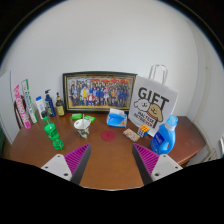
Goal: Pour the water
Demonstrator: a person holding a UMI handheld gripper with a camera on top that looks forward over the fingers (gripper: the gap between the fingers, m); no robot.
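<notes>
A green bottle [53, 136] stands on the brown wooden table [105, 160], ahead and left of my fingers. A small white cup [83, 127] stands beyond it, near the middle. A blue jug-like container [165, 136] stands ahead and right, just above my right finger. A small red disc [107, 135] lies on the table straight ahead. My gripper [107, 166] is open and empty, its magenta pads [62, 164] wide apart over bare table, short of all these things.
A framed group photo [99, 93] leans at the back wall. A white "GIFT" paper bag [153, 103] stands at the back right. Several bottles and tubes [38, 105] line the back left. A blue packet [117, 119] and small items lie by the bag.
</notes>
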